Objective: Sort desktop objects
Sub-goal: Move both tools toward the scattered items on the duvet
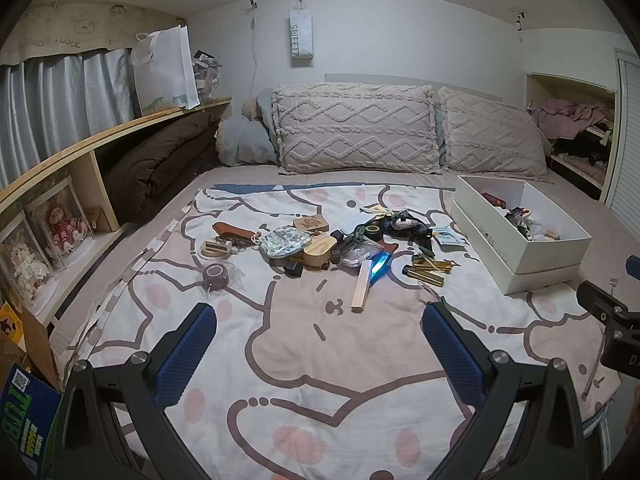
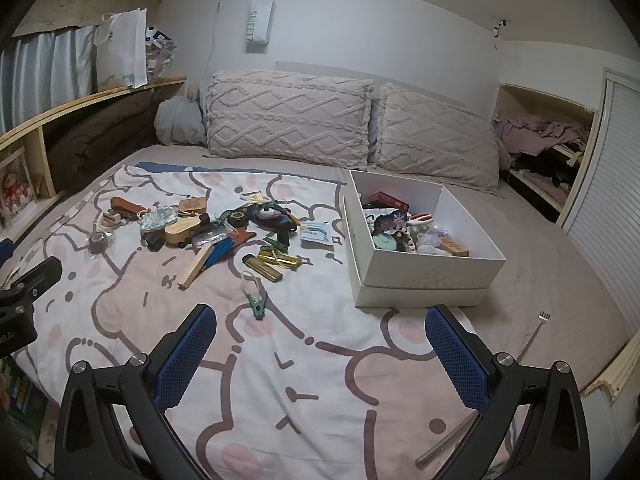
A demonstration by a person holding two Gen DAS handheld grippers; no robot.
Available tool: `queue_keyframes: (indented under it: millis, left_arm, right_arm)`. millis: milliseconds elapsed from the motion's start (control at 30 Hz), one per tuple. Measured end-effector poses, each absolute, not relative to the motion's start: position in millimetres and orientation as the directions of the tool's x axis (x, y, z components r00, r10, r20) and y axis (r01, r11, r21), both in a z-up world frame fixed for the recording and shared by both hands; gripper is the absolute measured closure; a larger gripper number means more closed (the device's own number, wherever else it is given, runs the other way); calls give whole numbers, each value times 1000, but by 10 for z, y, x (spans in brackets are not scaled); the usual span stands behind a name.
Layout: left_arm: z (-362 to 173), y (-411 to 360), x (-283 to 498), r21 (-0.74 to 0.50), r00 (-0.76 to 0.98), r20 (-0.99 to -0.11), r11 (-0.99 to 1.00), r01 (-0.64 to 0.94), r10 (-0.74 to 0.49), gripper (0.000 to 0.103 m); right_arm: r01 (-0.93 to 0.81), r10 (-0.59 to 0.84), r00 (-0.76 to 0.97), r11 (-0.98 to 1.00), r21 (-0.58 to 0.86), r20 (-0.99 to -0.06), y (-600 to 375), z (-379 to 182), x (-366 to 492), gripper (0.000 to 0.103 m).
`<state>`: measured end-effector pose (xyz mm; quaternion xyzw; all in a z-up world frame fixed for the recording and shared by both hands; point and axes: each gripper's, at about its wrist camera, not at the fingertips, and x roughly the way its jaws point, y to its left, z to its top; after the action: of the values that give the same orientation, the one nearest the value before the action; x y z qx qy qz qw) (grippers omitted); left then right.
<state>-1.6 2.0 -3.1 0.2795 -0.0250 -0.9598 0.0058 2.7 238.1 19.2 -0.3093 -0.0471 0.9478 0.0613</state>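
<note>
A heap of small objects lies on a cartoon-print blanket on a bed. A wooden stick, gold lighters and a green clip lie nearest me. A white shoe box with several items in it stands to the right. My left gripper hovers open over bare blanket, short of the heap. The right gripper is open too, between the clip and the box, with nothing between its fingers.
Two knitted pillows lean on the back wall. A wooden shelf with a brown duvet runs along the left. A metal back scratcher lies at the bed's right edge. Clothes fill a wall niche.
</note>
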Motion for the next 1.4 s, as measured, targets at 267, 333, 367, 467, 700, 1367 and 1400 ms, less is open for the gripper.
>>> queue_keyframes:
  millis: [267,333,367,467,700,1367,1400]
  left_arm:
    - [-56,41,-8,49,-843,-538,-999,-4,-23,0]
    - [-57,43,-8,49,-842,-538,-999,-3,-24,0]
    - [-55,40,-10,49,-842,-539,-999,-3,-24,0]
    - [-73,48,-6,46,-840,-542,-999,-2,-23,0]
    - [-100,0,-23,36,-834,-552,-999,-3,-18,0]
    - [-429,-174,-344,24,-768,-640,-999,23,-33,0]
    - [-457,-187,-369,24,-763,-646,-999,26,-35,0]
  right_arm:
    - [-85,144,-799,-988,-128,-583,2375,185,22,0]
    - [-84,144,-799,-988,-128,-584,2368,177,24,0]
    - [-84,144,-799,-988,-128,-584,2363,174,23,0]
    - [-82,143,-799,-988,-129,-584,2359,167,21,0]
    - [-80,138,-795,-989,-123,-591,2344,131,-5,0]
    - [-46,107,-727,-993,-107,-679,2264,-215,-346,0]
    - [-45,105,-722,-993,-105,-684,2259,-239,-369,0]
